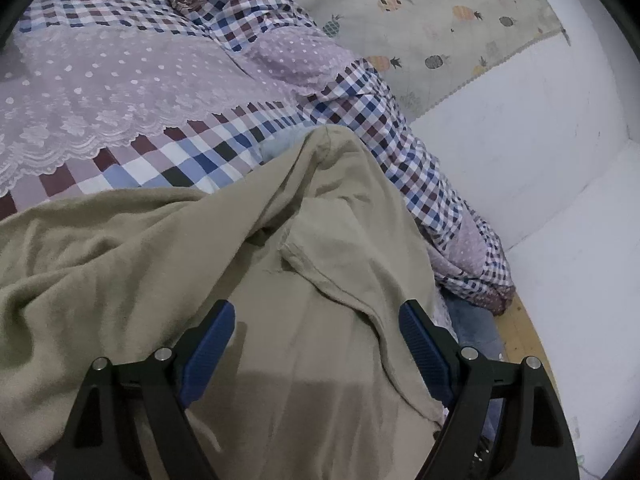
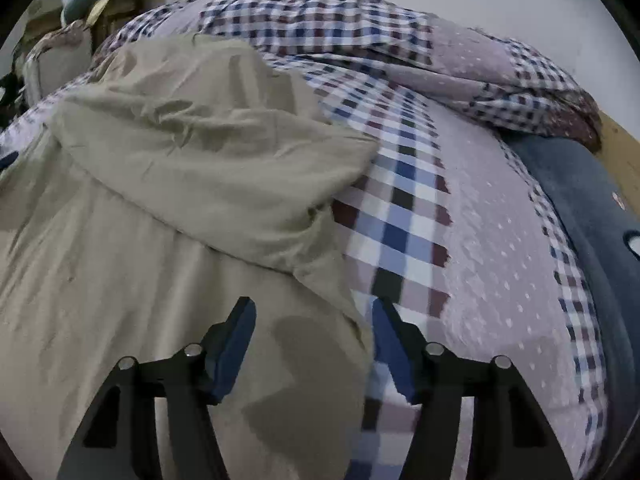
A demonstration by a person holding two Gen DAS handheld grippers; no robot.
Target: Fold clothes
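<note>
A rumpled khaki garment (image 1: 160, 248) lies on the checked bedspread (image 1: 168, 168). The left claw (image 1: 316, 320) and right claw (image 2: 314, 320) both hang above it, jaws apart, empty.

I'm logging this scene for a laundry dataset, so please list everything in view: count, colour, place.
khaki garment: one, beige, crumpled on the bed, one part folded over itself.
checked quilt: one, blue, maroon and white checks with lilac dotted lace panels, covering the bed, bunched along its far edge.
pineapple cloth: one, pale with pineapple print, against the wall beyond the bed.
white wall: one, beside the bed.
dark blue cushion: one, at the bed's right edge in the right wrist view.
clutter pile: number unclear, mixed colours, far left background.
left tongs: one, black with blue pads, open above the garment.
right tongs: one, same colours, open over the garment's edge.
</note>
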